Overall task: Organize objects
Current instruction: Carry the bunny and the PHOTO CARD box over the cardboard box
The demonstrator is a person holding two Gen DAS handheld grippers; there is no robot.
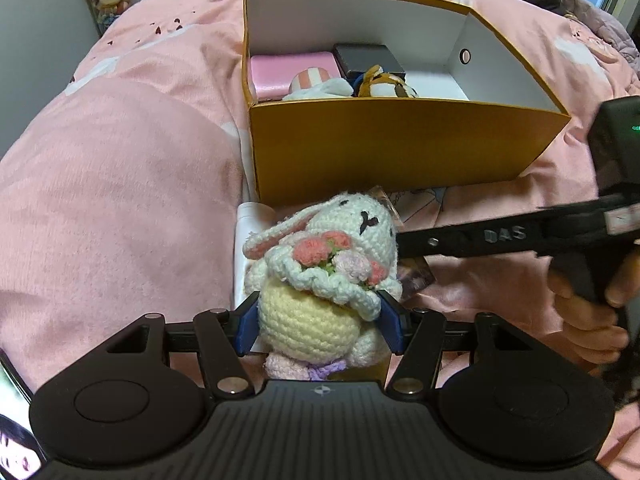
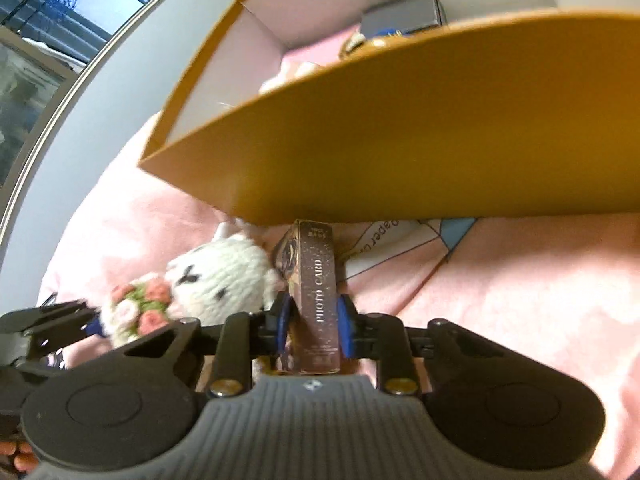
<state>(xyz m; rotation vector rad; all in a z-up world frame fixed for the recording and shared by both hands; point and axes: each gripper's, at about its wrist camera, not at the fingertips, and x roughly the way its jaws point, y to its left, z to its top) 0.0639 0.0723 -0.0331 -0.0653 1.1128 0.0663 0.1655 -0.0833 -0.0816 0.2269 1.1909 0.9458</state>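
Two hand-held grippers, each gripping one item before the orange box (image 1: 400, 140).

On the pink bed (image 1: 120, 200), the left hand-held gripper (image 1: 320, 326) clamps the crochet bunny (image 1: 328, 272); just right, the right hand-held gripper (image 2: 313, 326) pinches a photo card box (image 2: 318, 296).

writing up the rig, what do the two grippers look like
Left gripper: black ribbed body, two round black discs, black linkage arms with silver pivot bolts, blue pads. Right gripper has the same build, though its ribbed body looks grey; the left view shows raised "DAS" lettering on its finger and a small green light. No sleeves visible.
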